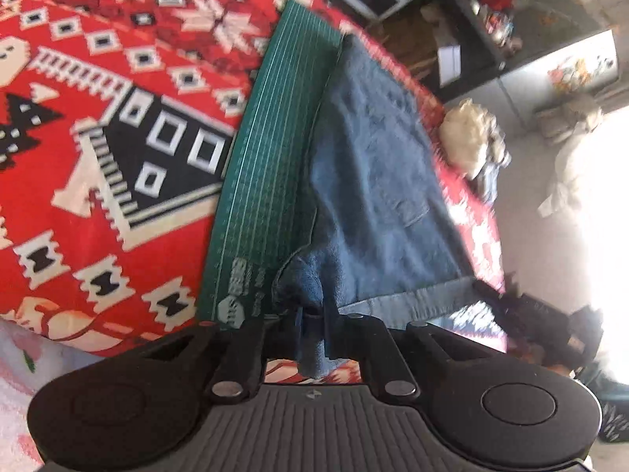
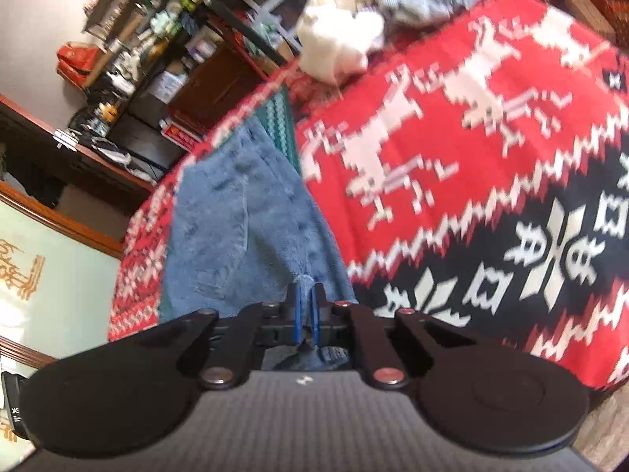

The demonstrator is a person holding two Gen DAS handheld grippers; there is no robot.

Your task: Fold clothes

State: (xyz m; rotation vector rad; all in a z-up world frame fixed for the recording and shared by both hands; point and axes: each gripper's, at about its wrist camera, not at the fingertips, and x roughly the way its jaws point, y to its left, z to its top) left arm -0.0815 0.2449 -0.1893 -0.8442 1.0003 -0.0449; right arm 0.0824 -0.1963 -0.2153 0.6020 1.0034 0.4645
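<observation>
Red patterned blanket [image 1: 98, 90] covers the work surface, and on it, as the landmark, lies a green cutting mat [image 1: 271, 149]. Across the far side of that mat is spread the blue denim garment [image 1: 373, 165], its near edge lifted off the mat by both tools. The left gripper [image 1: 312, 338] is clamped on a bunched corner of the denim, a tail of cloth hanging down between its fingers. The right gripper [image 2: 306, 314] has its fingers drawn nearly together over the fabric edge; it looks pinched on the denim, though blur hides how much cloth sits between the pads.

The main risk is a thin hold on the right: if only a hem is caught, a pull could slip it free and drop that side. Uneven lifting between the two tools would skew the fold. Dragging might also shift the mat on the blanket. Beyond the mat, a pile of pale clothes [image 2: 338, 47] could be snagged by a wide sweep.
</observation>
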